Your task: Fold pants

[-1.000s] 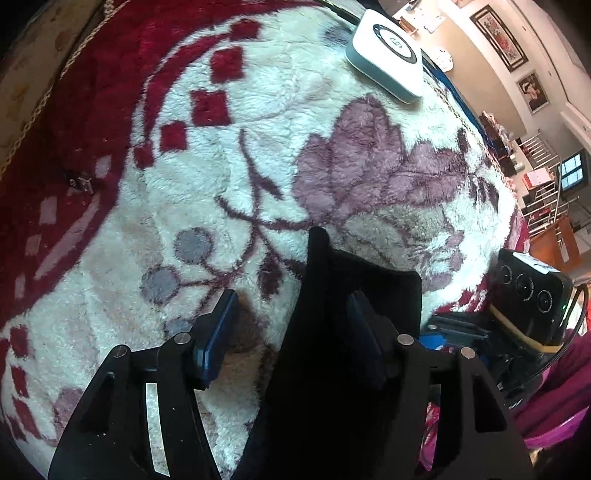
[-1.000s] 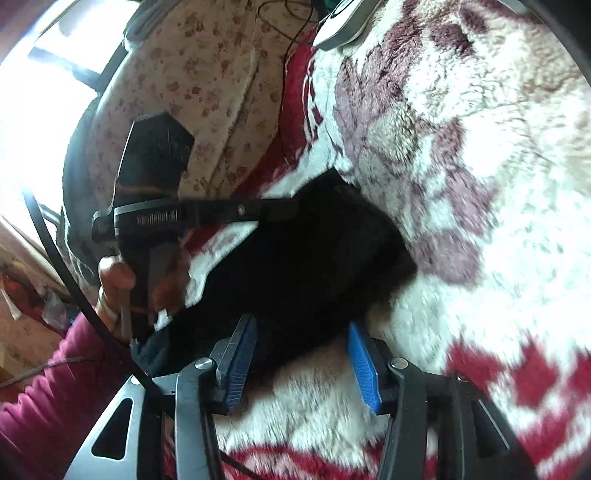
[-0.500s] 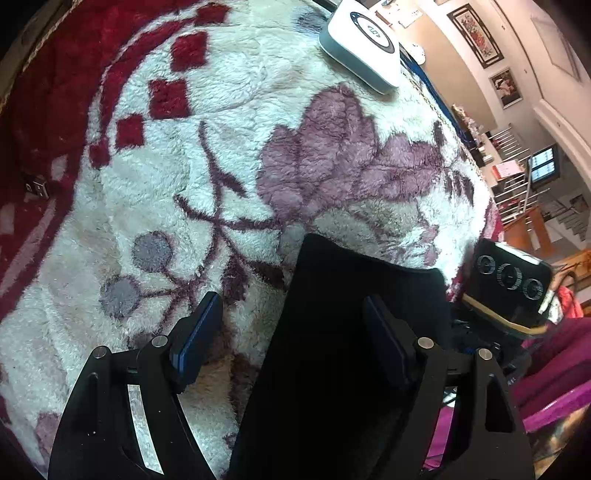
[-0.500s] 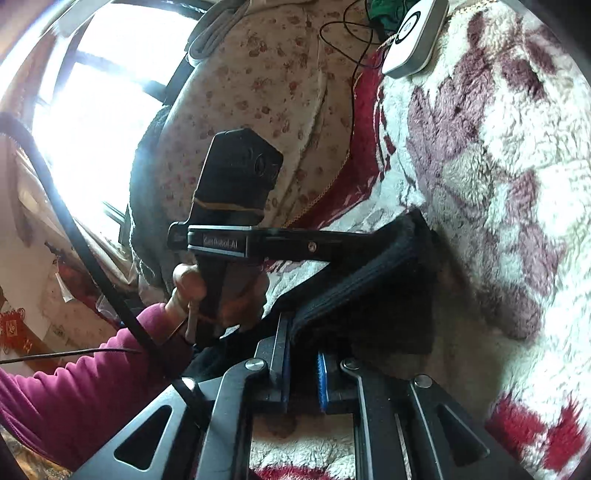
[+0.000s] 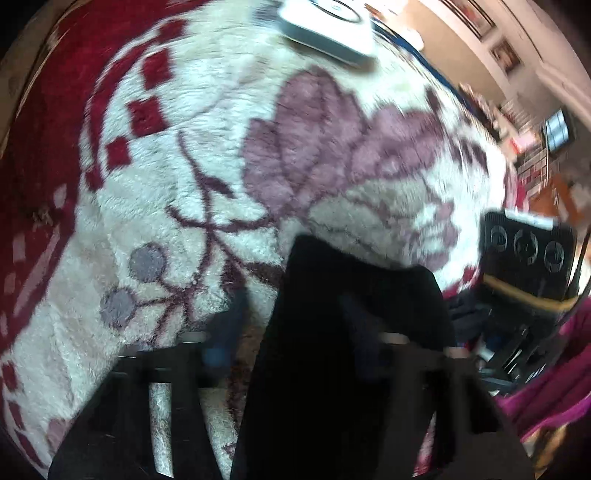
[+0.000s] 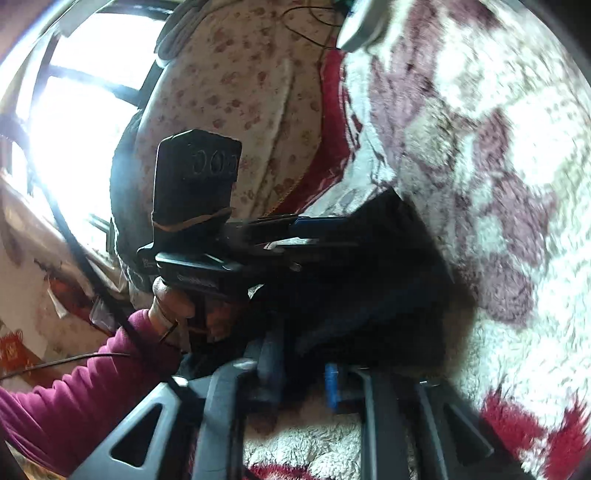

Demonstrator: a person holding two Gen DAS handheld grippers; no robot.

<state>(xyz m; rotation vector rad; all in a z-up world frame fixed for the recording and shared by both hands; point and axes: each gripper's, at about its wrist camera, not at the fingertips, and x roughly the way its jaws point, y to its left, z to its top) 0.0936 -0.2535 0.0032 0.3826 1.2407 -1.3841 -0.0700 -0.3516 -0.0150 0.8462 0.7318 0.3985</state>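
The black pants (image 5: 343,332) lie folded on a fluffy white, red and purple blanket (image 5: 184,192). My left gripper (image 5: 291,328) is open, with the pants' edge lying between its blurred fingers. In the right wrist view the pants (image 6: 384,280) are a dark bundle. My right gripper (image 6: 303,365) has its blue pads close together around the near edge of the pants. The left gripper (image 6: 314,232) shows there, reaching in from the left over the pants. The right gripper's body (image 5: 524,266) shows in the left wrist view at the right.
A white flat device (image 5: 328,26) lies on the blanket at the far side; it also shows in the right wrist view (image 6: 365,26). A floral pillow (image 6: 240,103) and a bright window stand behind. The person's maroon sleeve (image 6: 74,391) is at lower left.
My right gripper shut on the pants' near edge and lifted it slightly. My left gripper stayed open and shifted a little over the pants. Both views are blurred by motion now.
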